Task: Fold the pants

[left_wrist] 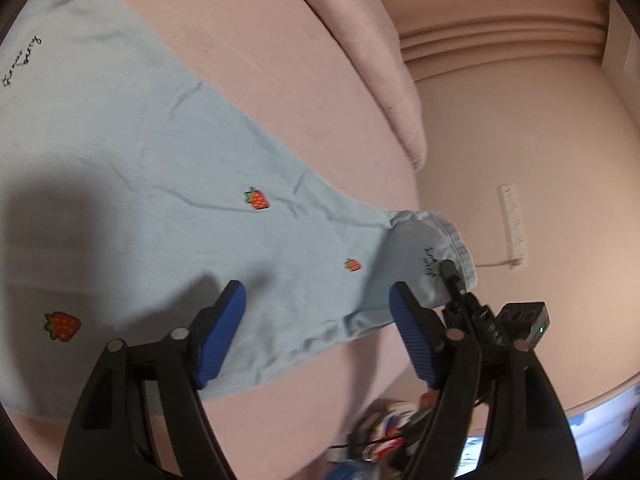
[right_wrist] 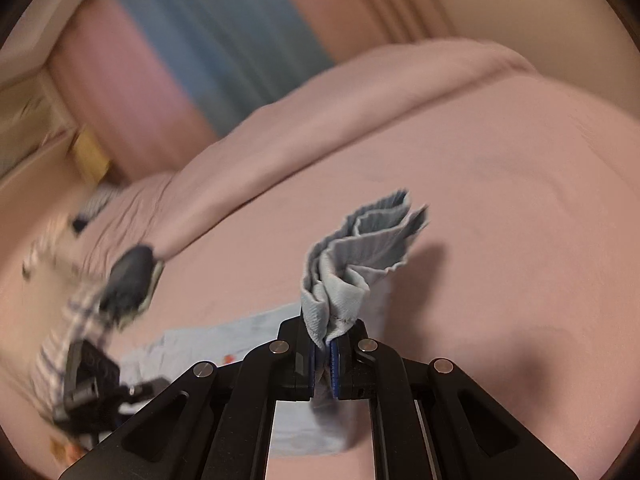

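In the left wrist view, our left gripper (left_wrist: 316, 312) hovers with its jaws spread wide and empty above the light blue pants (left_wrist: 152, 200), which lie flat on the pink bed (left_wrist: 304, 92) from the upper left of the frame down to the hem at centre right. There the right gripper (left_wrist: 454, 280) pinches the cuff.

In the right wrist view, our right gripper (right_wrist: 323, 354) is clamped on a bunched fold of the pants' hem (right_wrist: 360, 252), raised at frame centre above the bed.

To fold well, we judge the left gripper should take the other hem corner, so both ends travel level toward the waistband without twisting.
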A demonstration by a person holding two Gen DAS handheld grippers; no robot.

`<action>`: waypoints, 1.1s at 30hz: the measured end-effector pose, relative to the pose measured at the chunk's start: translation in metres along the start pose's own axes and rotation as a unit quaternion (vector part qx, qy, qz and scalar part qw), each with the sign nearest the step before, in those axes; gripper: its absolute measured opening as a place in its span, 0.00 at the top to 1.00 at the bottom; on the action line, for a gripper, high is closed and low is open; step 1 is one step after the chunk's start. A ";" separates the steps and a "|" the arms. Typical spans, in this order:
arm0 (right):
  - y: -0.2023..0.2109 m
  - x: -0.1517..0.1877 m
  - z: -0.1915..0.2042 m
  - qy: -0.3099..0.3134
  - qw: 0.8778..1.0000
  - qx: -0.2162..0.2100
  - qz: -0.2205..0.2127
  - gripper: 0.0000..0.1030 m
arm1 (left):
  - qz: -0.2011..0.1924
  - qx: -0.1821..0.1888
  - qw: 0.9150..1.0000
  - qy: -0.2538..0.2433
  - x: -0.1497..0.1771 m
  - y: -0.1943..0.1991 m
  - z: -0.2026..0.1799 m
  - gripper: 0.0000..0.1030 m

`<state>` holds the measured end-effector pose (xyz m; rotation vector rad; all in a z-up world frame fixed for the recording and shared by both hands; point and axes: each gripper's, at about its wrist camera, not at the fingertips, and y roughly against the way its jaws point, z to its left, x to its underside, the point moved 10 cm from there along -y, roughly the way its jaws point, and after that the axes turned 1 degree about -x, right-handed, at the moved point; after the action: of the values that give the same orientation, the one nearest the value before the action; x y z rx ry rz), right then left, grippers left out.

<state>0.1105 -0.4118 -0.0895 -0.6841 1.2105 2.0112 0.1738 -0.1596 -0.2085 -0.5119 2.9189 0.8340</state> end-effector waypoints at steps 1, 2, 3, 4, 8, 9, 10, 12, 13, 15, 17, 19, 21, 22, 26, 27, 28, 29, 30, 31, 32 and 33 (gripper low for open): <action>-0.004 0.003 0.017 0.025 1.000 -0.006 0.004 0.92 | -0.002 0.012 1.000 0.001 0.000 0.000 -0.006 0.22; -0.008 0.009 0.031 0.051 0.999 -0.008 0.008 0.92 | -0.004 0.026 1.000 -0.002 -0.001 -0.001 -0.013 0.20; -0.011 0.012 0.041 0.067 0.998 -0.012 0.011 0.92 | -0.005 0.038 0.999 -0.004 0.000 -0.002 -0.021 0.17; -0.015 0.019 0.055 0.094 0.995 -0.022 0.014 0.92 | -0.004 0.049 0.999 -0.004 0.000 -0.001 -0.026 0.14; -0.029 0.049 0.088 0.148 0.987 -0.046 0.040 0.92 | 0.018 0.092 0.996 -0.001 -0.008 -0.010 -0.044 0.10; -0.032 0.057 0.093 0.157 0.985 -0.050 0.049 0.92 | 0.022 0.093 0.995 -0.002 -0.006 -0.013 -0.046 0.09; -0.037 0.066 0.096 0.166 0.983 -0.050 0.059 0.92 | 0.028 0.095 0.995 0.002 -0.008 -0.019 -0.044 0.09; -0.043 0.078 0.100 0.178 0.980 -0.051 0.074 0.92 | 0.038 0.096 0.994 0.031 -0.013 -0.030 -0.035 0.10; -0.047 0.086 0.102 0.185 0.978 -0.050 0.084 0.92 | 0.040 0.095 0.994 0.044 -0.015 -0.033 -0.029 0.11; -0.051 0.095 0.105 0.199 0.974 -0.046 0.096 0.92 | 0.036 0.086 0.994 0.065 -0.021 -0.034 -0.015 0.20; -0.051 0.103 0.110 0.219 0.969 -0.045 0.103 0.92 | 0.033 0.070 0.995 0.063 -0.023 -0.036 -0.007 0.45; -0.049 0.108 0.113 0.239 0.965 -0.040 0.103 0.92 | 0.030 0.047 0.997 0.055 -0.024 -0.032 0.001 0.74; -0.049 0.108 0.118 0.251 0.962 -0.035 0.099 0.92 | 0.018 0.034 0.998 0.049 -0.028 -0.024 0.007 0.84; -0.050 0.108 0.123 0.256 0.961 -0.037 0.099 0.92 | 0.009 0.032 0.998 0.047 -0.031 -0.019 0.009 0.84; -0.055 0.113 0.151 0.288 0.952 -0.051 0.093 0.92 | -0.028 0.020 0.999 0.024 -0.048 0.012 0.012 0.85; -0.057 0.114 0.157 0.292 0.951 -0.054 0.092 0.92 | -0.032 0.016 0.999 0.019 -0.049 0.019 0.013 0.85; -0.060 0.115 0.166 0.296 0.949 -0.061 0.092 0.92 | -0.039 0.008 0.999 0.011 -0.053 0.028 0.015 0.86; -0.063 0.116 0.174 0.297 0.948 -0.067 0.093 0.92 | -0.045 0.002 0.999 0.005 -0.057 0.036 0.017 0.86; -0.067 0.117 0.180 0.299 0.947 -0.076 0.094 0.92 | -0.051 -0.005 0.999 -0.001 -0.060 0.042 0.020 0.87; -0.070 0.119 0.190 0.303 0.944 -0.086 0.095 0.92 | -0.058 -0.011 0.998 -0.007 -0.065 0.051 0.023 0.87; -0.073 0.121 0.194 0.305 0.943 -0.090 0.097 0.92 | -0.062 -0.017 0.998 -0.009 -0.067 0.055 0.027 0.87; -0.077 0.124 0.203 0.312 0.940 -0.097 0.099 0.92 | -0.066 -0.024 0.997 -0.012 -0.070 0.062 0.031 0.87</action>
<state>0.0735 -0.1682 -0.1340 -1.4267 1.4851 2.1743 0.2180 -0.0738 -0.1932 -0.6857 2.8129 0.8879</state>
